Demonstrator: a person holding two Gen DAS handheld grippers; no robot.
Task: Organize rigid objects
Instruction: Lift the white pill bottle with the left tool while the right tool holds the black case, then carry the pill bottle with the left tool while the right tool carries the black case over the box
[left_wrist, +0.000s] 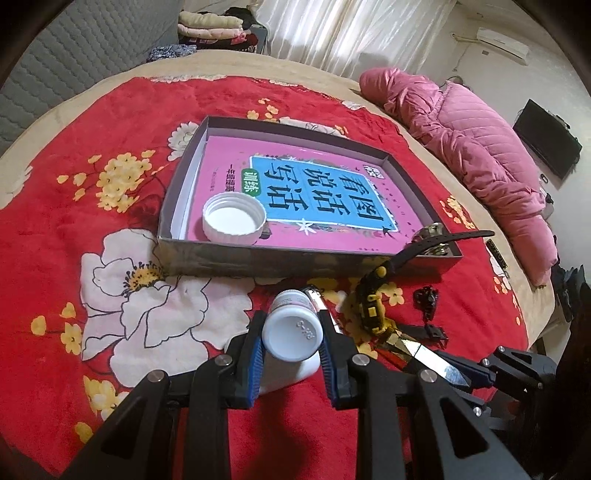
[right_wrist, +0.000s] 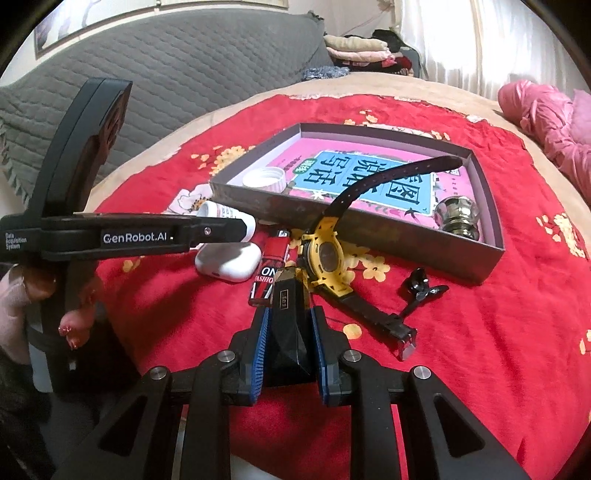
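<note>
Across the red floral blanket (left_wrist: 74, 206) on the bed, your sorting is roughly at its midpoint. The shallow grey cardboard box (left_wrist: 295, 260) in the centre of both frames already holds a pink and blue book (left_wrist: 314, 192) lying flat, a white ribbed screw cap (left_wrist: 233, 218) at its lower-left corner, and a small shiny metal knob (right_wrist: 458, 218) at its right end.

Your left gripper (left_wrist: 291, 341), at the bottom centre of its own frame, has its jaws partly closed and pressing on the sides of a small white plastic bottle (left_wrist: 293, 332), held clear of the blanket in front of the box. Your right gripper (right_wrist: 288, 328) has its jaws nearly closed on a black and gold wedge-shaped object (right_wrist: 290, 314), apparently a folding knife.

Left on the blanket: a yellow and black wristwatch (right_wrist: 327, 258), its strap leaning over the box wall, a red lighter (right_wrist: 273, 254), a small black clip-like piece (right_wrist: 421, 286) and a white earbud case (right_wrist: 227, 264).

Only the right wrist view shows the earbud case and gives a clear look at the knob. Only the left wrist view shows the held object's bright metal blade (left_wrist: 439, 365) at lower right and the round flat end of the bottle.
</note>
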